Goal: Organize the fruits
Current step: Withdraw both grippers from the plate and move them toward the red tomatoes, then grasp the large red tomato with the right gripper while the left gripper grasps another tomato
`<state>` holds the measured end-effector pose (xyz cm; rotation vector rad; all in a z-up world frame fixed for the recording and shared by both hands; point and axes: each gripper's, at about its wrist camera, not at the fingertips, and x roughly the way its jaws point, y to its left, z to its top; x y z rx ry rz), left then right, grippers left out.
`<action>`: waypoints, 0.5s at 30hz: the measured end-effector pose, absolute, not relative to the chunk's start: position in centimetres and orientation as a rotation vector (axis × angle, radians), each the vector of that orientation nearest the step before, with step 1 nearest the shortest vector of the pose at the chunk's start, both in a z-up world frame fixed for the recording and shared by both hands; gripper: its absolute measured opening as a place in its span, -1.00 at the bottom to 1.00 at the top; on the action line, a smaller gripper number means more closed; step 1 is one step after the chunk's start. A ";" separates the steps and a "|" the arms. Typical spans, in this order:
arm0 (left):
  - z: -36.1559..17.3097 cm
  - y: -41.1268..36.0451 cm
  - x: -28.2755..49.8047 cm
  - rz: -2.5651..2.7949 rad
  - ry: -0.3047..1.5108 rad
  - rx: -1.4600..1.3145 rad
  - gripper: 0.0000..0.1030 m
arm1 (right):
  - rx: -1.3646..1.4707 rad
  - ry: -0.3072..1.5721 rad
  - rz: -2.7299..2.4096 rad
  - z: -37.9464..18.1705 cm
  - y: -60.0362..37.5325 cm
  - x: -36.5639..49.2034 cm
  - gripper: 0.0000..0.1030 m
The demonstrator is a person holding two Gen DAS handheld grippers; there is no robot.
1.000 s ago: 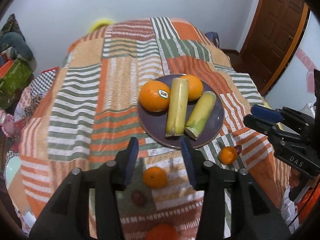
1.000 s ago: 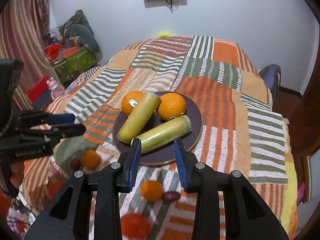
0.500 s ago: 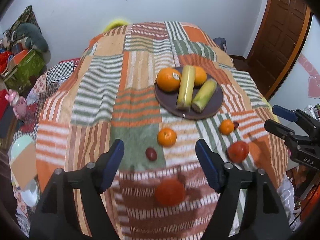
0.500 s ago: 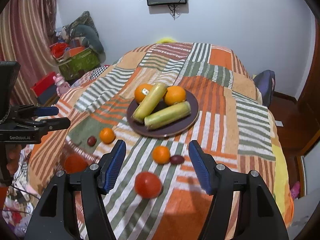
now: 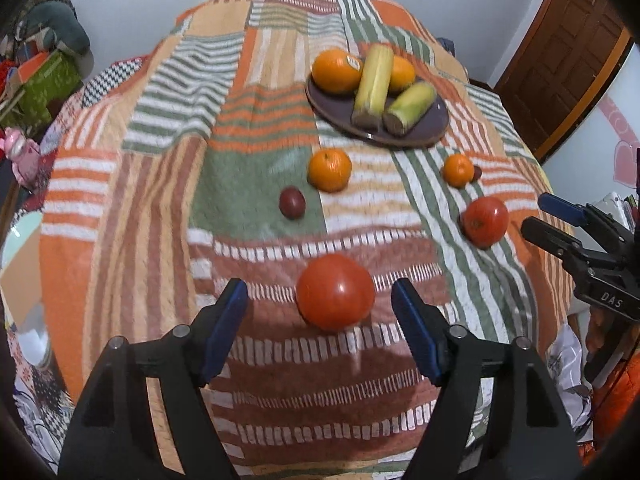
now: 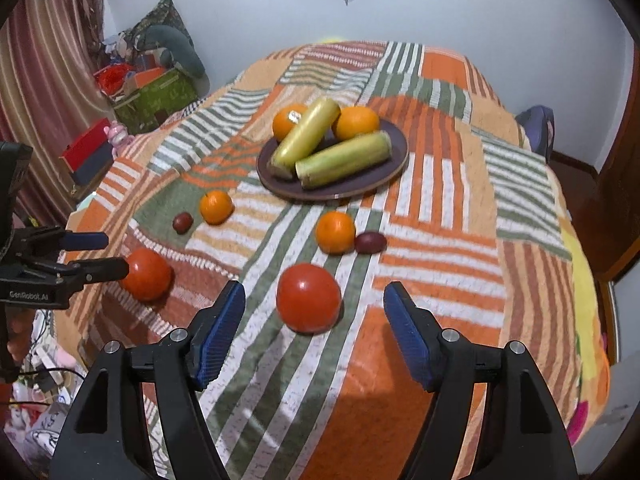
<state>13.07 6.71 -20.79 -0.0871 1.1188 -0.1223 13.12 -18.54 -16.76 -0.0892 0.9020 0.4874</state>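
Left wrist view: the left gripper has its jaws apart, having just opened, over a round red tomato lying untouched between them on the striped patchwork blanket. A dark round plate bearing oranges and yellow-green stalks sits at one o'clock.

Right wrist view: the right gripper, jaws just widened and apart, frames a second red tomato, not touching. A small orange tangerine lies at twelve o'clock beside a dark plum.
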 end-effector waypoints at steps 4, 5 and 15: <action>-22.0 6.2 13.0 -0.132 1.141 -0.092 0.44 | -0.089 0.931 0.487 -18.0 -18.2 13.1 0.33; -22.3 6.1 13.0 -0.135 1.145 -0.091 0.44 | -0.088 0.937 0.489 -18.2 -18.2 13.2 0.33; -23.7 5.6 13.4 -0.140 1.146 -0.090 0.40 | -0.086 1.012 0.510 -20.4 -17.4 14.4 0.15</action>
